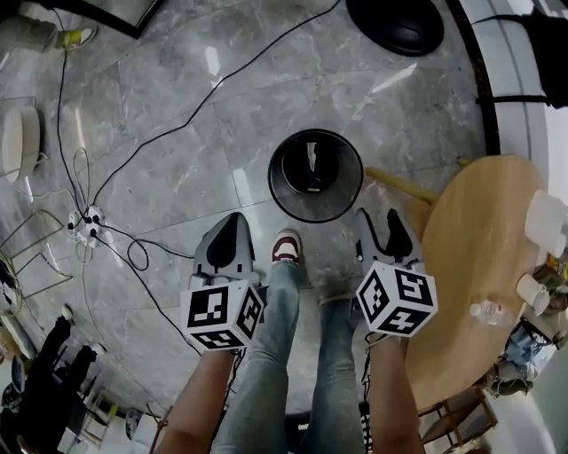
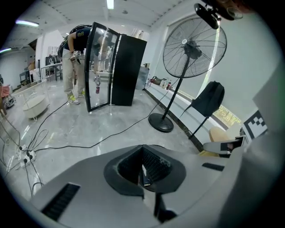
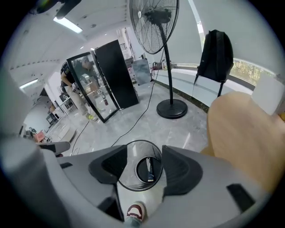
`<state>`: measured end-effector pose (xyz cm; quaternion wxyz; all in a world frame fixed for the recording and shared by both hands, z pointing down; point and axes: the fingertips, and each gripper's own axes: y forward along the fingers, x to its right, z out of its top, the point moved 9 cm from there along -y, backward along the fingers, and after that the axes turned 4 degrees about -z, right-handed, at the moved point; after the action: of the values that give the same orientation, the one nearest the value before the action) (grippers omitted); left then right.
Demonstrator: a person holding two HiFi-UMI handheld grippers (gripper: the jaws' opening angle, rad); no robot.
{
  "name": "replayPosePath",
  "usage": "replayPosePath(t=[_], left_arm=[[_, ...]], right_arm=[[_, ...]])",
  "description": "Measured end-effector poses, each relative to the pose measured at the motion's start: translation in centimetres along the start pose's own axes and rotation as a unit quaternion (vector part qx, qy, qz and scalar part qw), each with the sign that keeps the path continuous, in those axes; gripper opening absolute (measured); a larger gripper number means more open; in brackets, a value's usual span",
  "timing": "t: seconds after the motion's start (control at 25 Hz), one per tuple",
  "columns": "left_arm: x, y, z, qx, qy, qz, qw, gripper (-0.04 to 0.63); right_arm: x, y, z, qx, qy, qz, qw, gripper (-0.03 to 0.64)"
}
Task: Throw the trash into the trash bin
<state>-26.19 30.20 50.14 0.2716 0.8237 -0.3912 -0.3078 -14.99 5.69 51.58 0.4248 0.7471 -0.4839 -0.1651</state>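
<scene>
The black mesh trash bin (image 1: pixel 284 191) stands on the grey marble floor just ahead of my feet. A slim piece of trash (image 1: pixel 312 164) lies inside it, white with a blue end. My right gripper (image 1: pixel 382 232) hangs at the bin's near right rim. Through its open, empty jaws I look down into the bin (image 3: pixel 129 171) and onto the trash (image 3: pixel 150 169). My left gripper (image 1: pixel 232 232) is at the bin's near left, clear of it. Its dark pads (image 2: pixel 153 167) meet with only a sliver between them (image 2: pixel 143 178), and nothing shows held.
A round wooden table (image 1: pixel 484 266) with white cups (image 1: pixel 532 293) is close on the right. A fan's base (image 1: pixel 395 22) sits beyond the bin. Cables (image 1: pixel 133 253) and a power strip (image 1: pixel 87 222) trail at left. A person (image 2: pixel 73 58) stands by a black cabinet (image 2: pixel 127 67).
</scene>
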Motion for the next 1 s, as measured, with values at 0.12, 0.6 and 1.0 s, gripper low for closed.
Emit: replayPosePath(t=[0.12, 0.6, 1.0], left_arm=[[2.7, -0.2, 0.8, 0.0, 0.018, -0.021, 0.9996, 0.009], [16.4, -0.1, 3.3, -0.033, 0.127, -0.154, 0.9793, 0.009], [26.1, 0.4, 1.4, -0.077, 0.198, -0.24, 0.9472, 0.009]], right_arm=[[2.0, -3.1, 0.3, 0.016, 0.024, -0.019, 0.999, 0.245], [12.7, -16.1, -3.7, 0.05, 0.153, -0.162, 0.974, 0.241], [19.1, -22.1, -10.4, 0.075, 0.286, -0.283, 0.912, 0.242]])
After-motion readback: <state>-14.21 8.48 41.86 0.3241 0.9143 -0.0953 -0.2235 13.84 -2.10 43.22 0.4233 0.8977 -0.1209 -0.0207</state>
